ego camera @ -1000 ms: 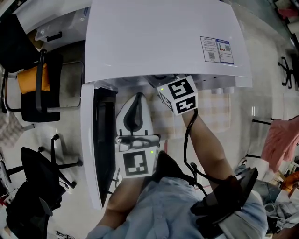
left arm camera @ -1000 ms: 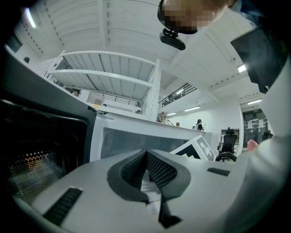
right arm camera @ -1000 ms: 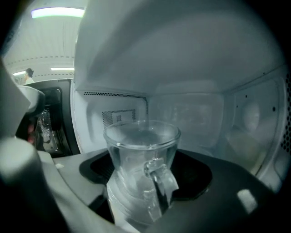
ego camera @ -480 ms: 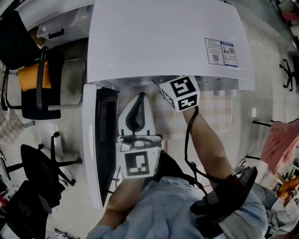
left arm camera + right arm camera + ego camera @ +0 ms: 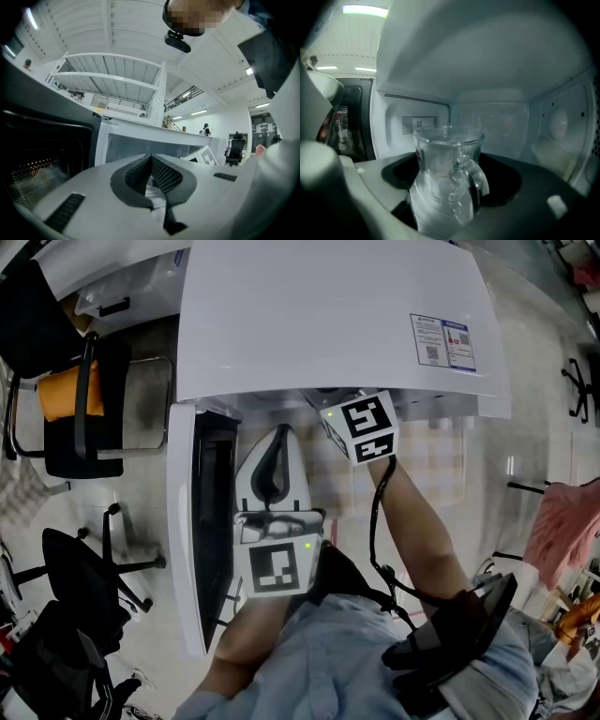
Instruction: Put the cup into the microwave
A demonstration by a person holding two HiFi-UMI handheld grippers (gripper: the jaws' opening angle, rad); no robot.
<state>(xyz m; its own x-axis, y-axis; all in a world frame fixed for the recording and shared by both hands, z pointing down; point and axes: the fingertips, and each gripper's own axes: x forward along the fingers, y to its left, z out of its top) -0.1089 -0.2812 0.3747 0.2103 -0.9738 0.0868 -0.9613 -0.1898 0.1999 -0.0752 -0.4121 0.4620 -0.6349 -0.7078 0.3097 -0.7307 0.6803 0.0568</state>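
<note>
Microwave (image 5: 328,324); outstretched right gripper (image 5: 454,192) around cup (image 5: 443,159)

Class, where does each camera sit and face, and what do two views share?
Head view: on the head, looking down on the microwave; forearms, left gripper.
Left gripper view: on that gripper, facing the microwave, open door left; shut jaws.
Right gripper view: on the right gripper, inside the cavity, facing the held cup.
Shared: head and left gripper views show the right marker cube.

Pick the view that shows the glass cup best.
The right gripper view: the glass cup fills the middle, handle toward the camera, inside the microwave. The head view and left gripper view show none of it.
</note>
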